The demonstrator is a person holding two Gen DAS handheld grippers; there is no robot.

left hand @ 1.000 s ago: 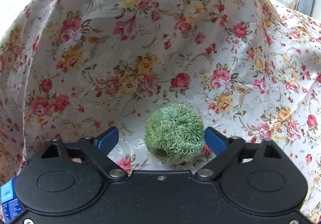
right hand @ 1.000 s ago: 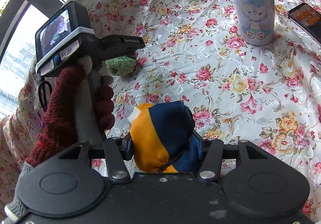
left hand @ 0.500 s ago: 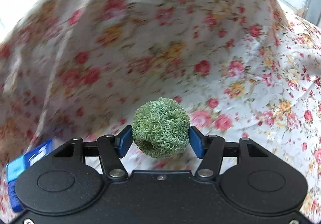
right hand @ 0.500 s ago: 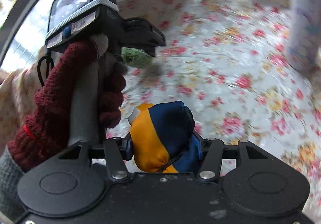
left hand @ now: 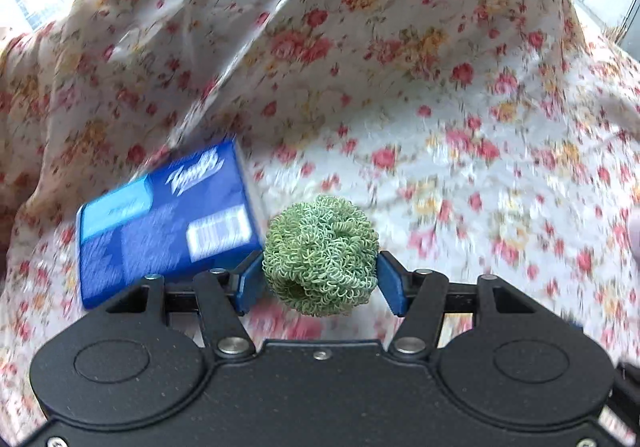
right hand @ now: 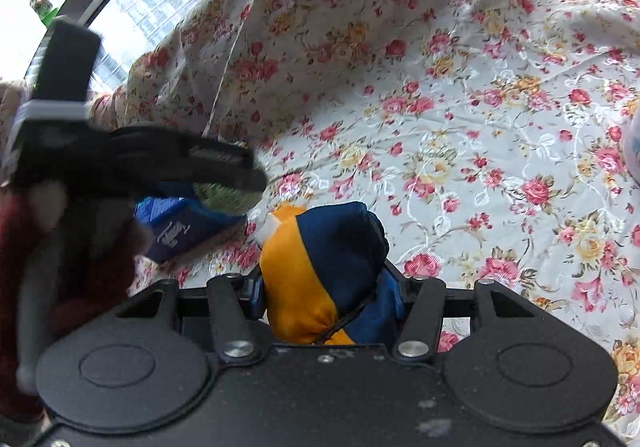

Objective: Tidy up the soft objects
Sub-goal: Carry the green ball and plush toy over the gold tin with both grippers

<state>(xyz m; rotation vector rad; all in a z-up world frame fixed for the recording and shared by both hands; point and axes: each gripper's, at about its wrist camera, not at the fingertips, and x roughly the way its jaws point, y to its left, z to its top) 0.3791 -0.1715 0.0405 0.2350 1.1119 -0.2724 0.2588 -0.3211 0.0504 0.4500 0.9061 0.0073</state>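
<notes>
A: In the left wrist view, the left gripper (left hand: 320, 281) has its blue pads (left hand: 246, 283) pinching a green coiled scrubber ball (left hand: 320, 255) from both sides; the jaws have just been closing on it. The ball sits between the fingertips, bulging above them, clear of the floral tablecloth (left hand: 460, 167).

B: And the blue tissue pack (left hand: 166, 225)?

A: It lies flat on the cloth just beside the left finger, probably the spot where soft things are being gathered.

B: The right wrist view?

A: The right gripper (right hand: 326, 293) is clamped on an orange and navy fabric pouch (right hand: 324, 271), wedged deep between the fingers and hiding most of the pads. The left gripper (right hand: 224, 175), blurred, hangs in a red knitted glove (right hand: 60, 267) over the tissue pack (right hand: 180, 231), beside the pouch. Both soft items seem carried toward that pack.
</notes>
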